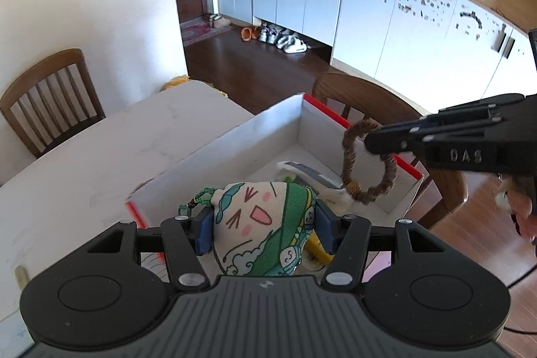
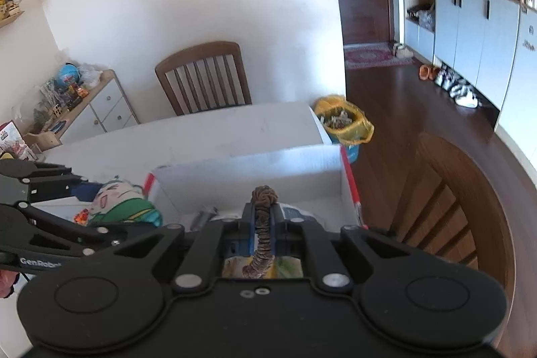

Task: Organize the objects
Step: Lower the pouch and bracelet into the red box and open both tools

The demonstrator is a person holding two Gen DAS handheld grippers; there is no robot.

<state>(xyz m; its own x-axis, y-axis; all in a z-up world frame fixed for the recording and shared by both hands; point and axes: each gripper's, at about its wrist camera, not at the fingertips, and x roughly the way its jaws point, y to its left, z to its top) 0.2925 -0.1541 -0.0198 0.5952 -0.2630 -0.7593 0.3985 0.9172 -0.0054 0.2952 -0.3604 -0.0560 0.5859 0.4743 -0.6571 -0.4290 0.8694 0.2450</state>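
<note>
Left gripper [image 1: 263, 232] fingers clamped on cartoon-print drawstring pouch [image 1: 265, 223] at near rim of open white box [image 1: 235, 143] on tabletop [image 1: 100, 140], right gripper [image 2: 263, 223] fingers clamped on brown braided hair tie [image 1: 367, 160] above box interior.

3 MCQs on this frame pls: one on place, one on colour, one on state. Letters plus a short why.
1. Where does the brown hair tie hang?
A. over the open white box
B. on a chair
C. on the floor

2. What colour is the box's outer rim edge?
A. blue
B. red
C. green

3. What is the left hand-held gripper doing?
A. open, empty
B. shut, empty
C. clamping the cartoon-face drawstring pouch

Answers:
1 A: the right hand-held gripper pinches the tie above the box interior.
2 B: red strips line the box edges.
3 C: both blue pads press the pouch's sides.
</note>
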